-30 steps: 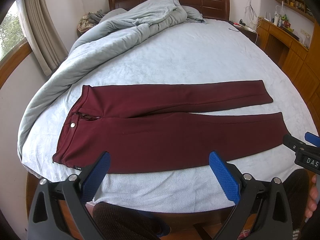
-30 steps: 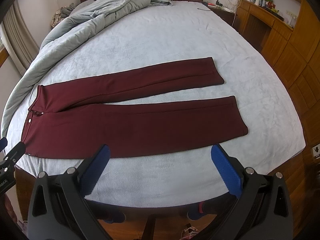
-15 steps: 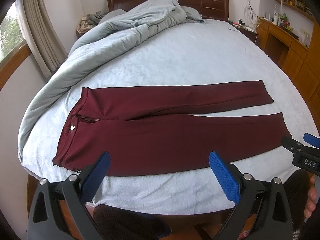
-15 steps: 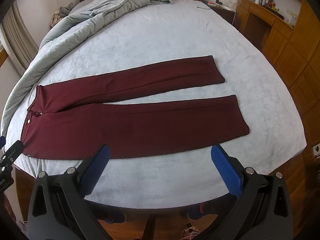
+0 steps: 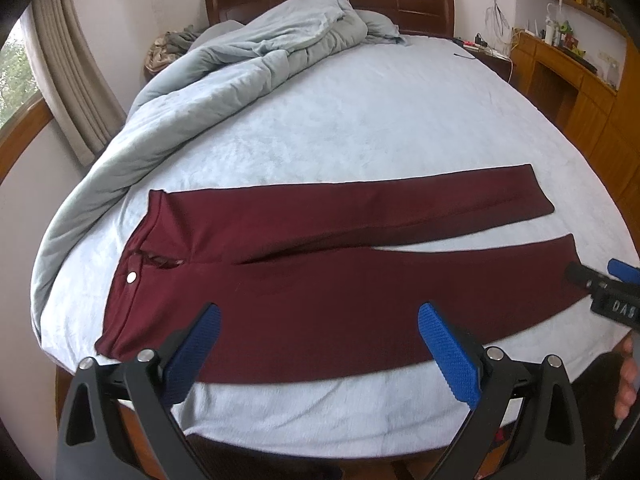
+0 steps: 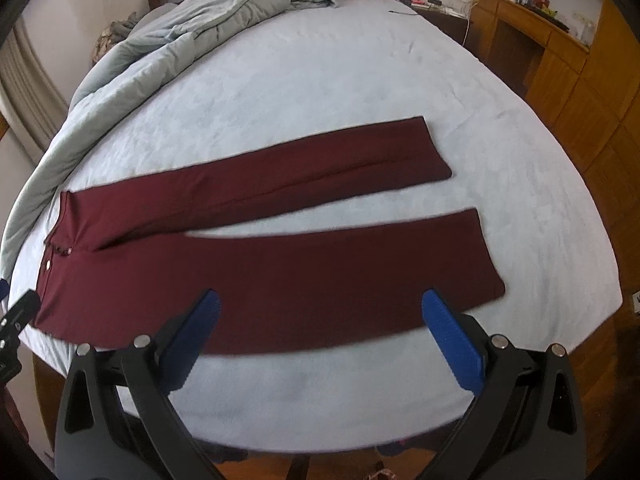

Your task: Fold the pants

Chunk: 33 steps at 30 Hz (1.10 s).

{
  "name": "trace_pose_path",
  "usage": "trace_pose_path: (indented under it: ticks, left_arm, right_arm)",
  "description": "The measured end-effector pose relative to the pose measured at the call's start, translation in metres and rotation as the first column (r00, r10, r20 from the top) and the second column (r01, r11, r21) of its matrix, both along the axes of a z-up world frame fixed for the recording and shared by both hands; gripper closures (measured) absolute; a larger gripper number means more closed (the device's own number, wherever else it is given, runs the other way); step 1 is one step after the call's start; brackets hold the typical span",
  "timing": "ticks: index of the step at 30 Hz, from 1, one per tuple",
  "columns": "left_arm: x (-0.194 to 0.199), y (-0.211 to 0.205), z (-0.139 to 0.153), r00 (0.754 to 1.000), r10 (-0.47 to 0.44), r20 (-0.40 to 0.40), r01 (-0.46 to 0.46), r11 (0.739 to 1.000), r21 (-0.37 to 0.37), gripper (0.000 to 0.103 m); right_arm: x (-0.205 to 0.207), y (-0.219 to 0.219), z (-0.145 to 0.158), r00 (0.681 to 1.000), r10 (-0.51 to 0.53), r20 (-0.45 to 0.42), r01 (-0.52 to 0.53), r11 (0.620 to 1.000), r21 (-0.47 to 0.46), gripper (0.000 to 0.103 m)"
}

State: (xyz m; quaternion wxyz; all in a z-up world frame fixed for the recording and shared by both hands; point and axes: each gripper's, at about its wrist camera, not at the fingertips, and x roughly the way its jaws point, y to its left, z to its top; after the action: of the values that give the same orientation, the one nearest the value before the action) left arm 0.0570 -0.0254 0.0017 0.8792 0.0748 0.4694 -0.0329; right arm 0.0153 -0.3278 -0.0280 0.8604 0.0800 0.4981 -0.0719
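The maroon pants (image 5: 320,264) lie flat and unfolded across the near part of the bed (image 5: 400,120), waistband to the left and both legs running out to the right. The legs part into a narrow V from the crotch, the far leg ending a little short of the near one. A metal button (image 5: 131,278) shows at the open waist.

The left gripper (image 5: 318,344) hangs over the near edge of the bed, above the hip and upper thigh of the near leg, its blue pads (image 5: 192,352) spread wide with nothing between them. The right gripper (image 6: 320,340) hangs level in the same way over the lower part of the near leg, toward the cuff (image 6: 490,252), jaws wide apart and gripping nothing. Whether either set of fingertips touches the cloth cannot be told. In the left wrist view the right gripper's tip pokes in at the right edge, beside the near cuff, with part of the person's hand (image 5: 628,376) below it.

A rumpled grey duvet (image 5: 224,80) is heaped along the far left side of the bed against the dark wooden headboard (image 5: 400,4). Wooden cabinets (image 6: 580,92) line the right wall, and a curtain (image 5: 76,80) hangs at the left.
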Motion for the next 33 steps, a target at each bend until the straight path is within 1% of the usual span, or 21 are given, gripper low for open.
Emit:
trace_pose_path:
  ticks: [2,5,7,9,11,13,14,15,16,17,18,19,20,21,23,26,28,30,31,32,33]
  left_arm:
    - [0.018,-0.007,-0.006,1.000,-0.006,-0.008,0.007,1.000,0.002,0.004]
    - [0.045,-0.020,-0.014,1.000,-0.024,0.001,0.023,1.000,0.003,0.004]
    - [0.064,-0.028,-0.021,0.999,-0.033,-0.011,0.033,0.999,0.004,0.004]
    - [0.090,-0.036,-0.030,0.998,-0.053,-0.014,0.053,0.998,-0.021,0.004]
    - [0.121,-0.041,-0.041,0.998,-0.066,-0.016,0.065,0.996,-0.055,0.004]
    - [0.161,-0.048,-0.060,0.994,-0.090,-0.055,0.085,0.991,-0.101,0.004]
    - [0.186,-0.051,-0.072,0.992,-0.093,-0.085,0.083,0.989,-0.123,0.004]
    - [0.199,-0.054,-0.079,0.991,-0.095,-0.093,0.083,0.988,-0.132,0.004]
    - [0.215,-0.057,-0.087,0.988,-0.107,-0.113,0.089,0.984,-0.153,0.004]
    - [0.233,-0.062,-0.098,0.980,-0.131,-0.153,0.101,0.977,-0.189,0.004]
    - [0.243,-0.066,-0.104,0.975,-0.147,-0.170,0.109,0.971,-0.214,0.004]
    - [0.251,-0.068,-0.109,0.973,-0.153,-0.175,0.112,0.968,-0.225,0.004]
    - [0.257,-0.072,-0.113,0.973,-0.153,-0.173,0.114,0.969,-0.219,0.004]
    - [0.264,-0.077,-0.116,0.971,-0.172,-0.168,0.133,0.967,-0.217,0.004]
    - [0.271,-0.084,-0.121,0.963,-0.207,-0.173,0.165,0.959,-0.232,0.004]
    - [0.277,-0.095,-0.125,0.951,-0.265,-0.159,0.223,0.945,-0.241,0.004]
    - [0.281,-0.101,-0.129,0.941,-0.295,-0.162,0.255,0.939,-0.229,0.004]
    - [0.288,-0.104,-0.134,0.928,-0.328,-0.174,0.285,0.930,-0.231,0.004]
    - [0.288,-0.107,-0.134,0.925,-0.338,-0.176,0.294,0.927,-0.233,0.004]
    - [0.290,-0.107,-0.136,0.921,-0.347,-0.179,0.303,0.924,-0.234,0.004]
    - [0.293,-0.106,-0.139,0.912,-0.367,-0.181,0.321,0.916,-0.242,0.004]
  right_arm:
    - [0.017,-0.014,-0.001,1.000,-0.012,0.008,0.012,1.000,-0.017,0.002]
    - [0.045,-0.039,-0.001,0.999,-0.028,0.039,0.030,0.998,-0.049,0.002]
    - [0.065,-0.059,-0.003,0.998,-0.029,0.057,0.033,0.998,-0.059,0.002]
    - [0.096,-0.086,-0.008,0.997,-0.023,0.071,0.029,0.997,-0.075,0.002]
    - [0.135,-0.121,-0.022,0.998,-0.019,0.055,0.024,0.995,-0.094,0.002]
    - [0.172,-0.152,-0.039,1.000,-0.006,0.021,0.008,0.995,-0.102,0.002]
    - [0.199,-0.174,-0.057,1.000,-0.002,-0.027,-0.001,0.992,-0.126,0.002]
    - [0.216,-0.189,-0.072,0.997,0.007,-0.074,-0.017,0.991,-0.134,0.002]
    - [0.229,-0.200,-0.083,0.994,0.019,-0.110,-0.033,0.991,-0.130,0.003]
    - [0.247,-0.214,-0.101,0.986,0.035,-0.165,-0.056,0.991,-0.124,0.003]
    - [0.257,-0.223,-0.112,0.980,0.043,-0.193,-0.066,0.991,-0.114,0.003]
    - [0.266,-0.231,-0.121,0.977,0.060,-0.207,-0.079,0.993,-0.086,0.003]
    - [0.276,-0.237,-0.132,0.967,0.114,-0.227,-0.122,0.992,-0.022,0.003]
    - [0.283,-0.239,-0.139,0.959,0.148,-0.240,-0.149,0.989,0.016,0.003]
    - [0.296,-0.241,-0.150,0.952,0.169,-0.255,-0.168,0.985,0.024,0.003]
    - [0.311,-0.245,-0.165,0.946,0.193,-0.262,-0.186,0.981,0.051,0.002]
    - [0.314,-0.246,-0.166,0.945,0.210,-0.252,-0.203,0.978,0.054,0.002]
    - [0.316,-0.249,-0.162,0.945,0.236,-0.226,-0.228,0.972,0.062,0.011]
    - [0.314,-0.250,-0.157,0.939,0.279,-0.201,-0.265,0.960,0.092,0.037]
    - [0.312,-0.250,-0.153,0.933,0.308,-0.183,-0.290,0.949,0.123,0.061]
    - [0.309,-0.250,-0.147,0.930,0.328,-0.166,-0.308,0.942,0.136,0.071]
